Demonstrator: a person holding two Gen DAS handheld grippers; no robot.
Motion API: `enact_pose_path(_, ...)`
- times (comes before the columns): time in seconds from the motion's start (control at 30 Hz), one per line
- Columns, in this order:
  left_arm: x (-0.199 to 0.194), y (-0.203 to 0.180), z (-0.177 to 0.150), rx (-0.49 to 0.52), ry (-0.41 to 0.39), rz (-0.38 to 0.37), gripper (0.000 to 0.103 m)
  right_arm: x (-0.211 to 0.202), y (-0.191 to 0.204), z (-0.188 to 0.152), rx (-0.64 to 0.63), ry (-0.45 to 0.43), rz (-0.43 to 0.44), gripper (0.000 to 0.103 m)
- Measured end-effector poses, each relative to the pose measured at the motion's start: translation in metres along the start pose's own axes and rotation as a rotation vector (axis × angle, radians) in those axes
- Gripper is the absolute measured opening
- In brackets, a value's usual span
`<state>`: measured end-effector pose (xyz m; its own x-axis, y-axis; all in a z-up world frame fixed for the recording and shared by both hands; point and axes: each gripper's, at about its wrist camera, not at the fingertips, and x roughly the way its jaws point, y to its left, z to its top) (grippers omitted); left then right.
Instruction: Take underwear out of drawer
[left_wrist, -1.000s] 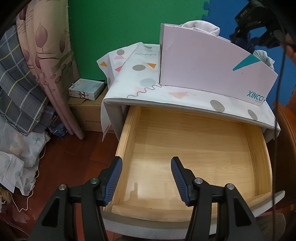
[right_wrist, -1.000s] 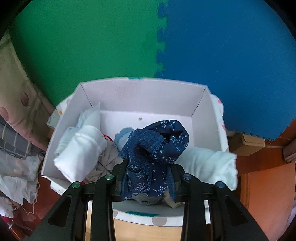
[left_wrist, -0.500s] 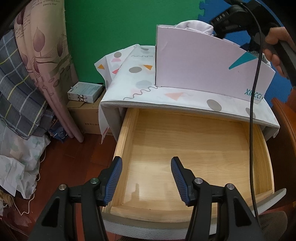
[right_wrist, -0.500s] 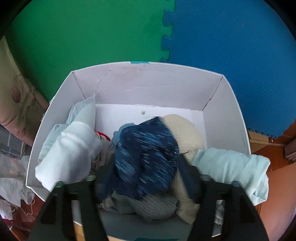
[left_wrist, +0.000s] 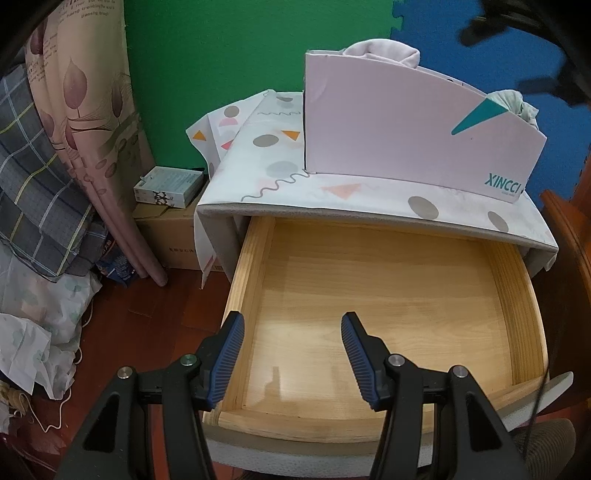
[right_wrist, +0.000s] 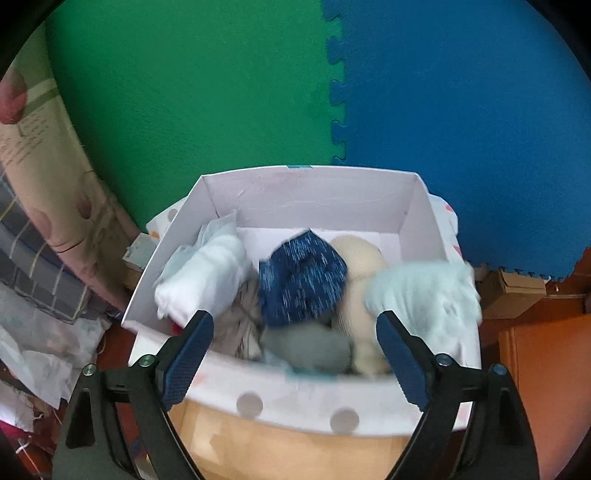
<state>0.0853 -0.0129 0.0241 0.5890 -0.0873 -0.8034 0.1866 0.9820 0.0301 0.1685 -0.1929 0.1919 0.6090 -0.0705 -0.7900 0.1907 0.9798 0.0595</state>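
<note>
The wooden drawer (left_wrist: 384, 288) stands pulled out, its bare floor showing nothing inside. My left gripper (left_wrist: 292, 325) hangs open above its front edge with nothing between the fingers. On the cabinet top sits a white cardboard box (left_wrist: 406, 147) (right_wrist: 317, 199) full of rolled garments. The dark blue patterned underwear (right_wrist: 301, 282) lies loose in the box among white (right_wrist: 207, 280), cream (right_wrist: 364, 258) and pale green (right_wrist: 424, 295) pieces. My right gripper (right_wrist: 294, 325) hovers above the box's near wall, its jaws opening, and nothing is between them.
A patterned cloth (left_wrist: 280, 173) covers the cabinet top. Left of the cabinet are a cardboard carton with a small box (left_wrist: 168, 186) on it, a hanging curtain (left_wrist: 92, 129) and piled fabric (left_wrist: 37, 206). Green and blue foam mats (right_wrist: 332, 92) line the wall behind.
My right gripper let go of the blue underwear, which dropped into the box, and pulled back with its jaws spreading wide. The left gripper and the drawer stayed as they were.
</note>
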Motion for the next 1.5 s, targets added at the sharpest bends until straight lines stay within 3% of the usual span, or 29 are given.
enact_pose_path(0.3, -0.006, -0.006, -0.003, 0.024, -0.017, 0.011, 0.056, -0.034, -0.033, -0.11, 0.046, -0.066, -0.085, 0.098)
enact_pose_path(0.43, -0.007, -0.006, -0.003, 0.023, -0.016, 0.018, 0.056, -0.024, -0.047, -0.168, 0.099, -0.042, -0.145, 0.098)
enact_pose_path(0.57, -0.011, -0.011, -0.006, 0.045, -0.025, 0.025, 0.056, -0.009, -0.054, -0.202, 0.133, 0.026, -0.131, 0.098)
enact_pose_path(0.83, -0.014, -0.019, -0.009, 0.078, -0.031, 0.032, 0.056, 0.009, -0.045, -0.231, 0.08, 0.088, -0.08, 0.098)
enact_pose_path(1.5, -0.013, -0.023, -0.009, 0.096, -0.019, 0.006, 0.056, 0.02, -0.042, -0.233, 0.078, 0.125, -0.068, 0.098)
